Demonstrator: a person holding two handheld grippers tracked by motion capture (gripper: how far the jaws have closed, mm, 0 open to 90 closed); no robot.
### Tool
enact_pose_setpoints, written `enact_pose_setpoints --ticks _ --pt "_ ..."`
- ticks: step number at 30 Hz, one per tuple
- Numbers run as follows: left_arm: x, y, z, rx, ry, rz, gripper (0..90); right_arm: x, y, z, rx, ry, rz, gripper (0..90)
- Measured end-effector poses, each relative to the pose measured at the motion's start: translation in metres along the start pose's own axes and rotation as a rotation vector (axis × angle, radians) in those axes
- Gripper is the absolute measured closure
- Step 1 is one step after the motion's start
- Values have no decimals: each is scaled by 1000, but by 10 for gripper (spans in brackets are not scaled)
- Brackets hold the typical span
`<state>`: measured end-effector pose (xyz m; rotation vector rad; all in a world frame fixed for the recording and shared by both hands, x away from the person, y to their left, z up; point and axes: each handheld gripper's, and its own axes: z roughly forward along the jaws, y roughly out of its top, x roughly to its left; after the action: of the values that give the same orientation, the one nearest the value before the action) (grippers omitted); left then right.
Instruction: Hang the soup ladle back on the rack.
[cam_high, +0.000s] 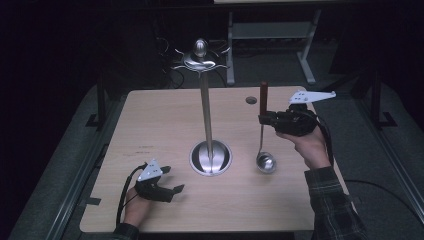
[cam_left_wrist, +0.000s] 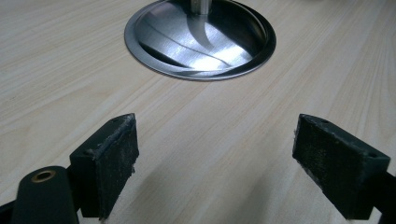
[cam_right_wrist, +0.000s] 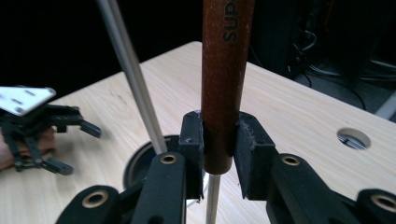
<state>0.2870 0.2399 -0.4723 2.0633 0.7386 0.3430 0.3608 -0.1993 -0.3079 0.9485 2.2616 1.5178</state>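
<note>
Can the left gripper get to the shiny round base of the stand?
Probably yes. The left gripper is open, and bare table lies between it and the stand's base. The ladle hangs off to the other side.

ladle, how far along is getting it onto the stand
Done: the right gripper is shut on the ladle by its wooden handle, holding it upright with the bowl low near the table. Left: hanging it on a hook at the top of the stand. The left gripper rests open.
</note>
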Motion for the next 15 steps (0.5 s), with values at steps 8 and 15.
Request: enact_pose_setpoints --ticks 8,15 --pt "0 0 0 6 -1 -2 142 14 21 -7 -42 58 -18 737" --pt "1 0 -1 8 -3 1 142 27 46 -13 -74 102 -58 737"
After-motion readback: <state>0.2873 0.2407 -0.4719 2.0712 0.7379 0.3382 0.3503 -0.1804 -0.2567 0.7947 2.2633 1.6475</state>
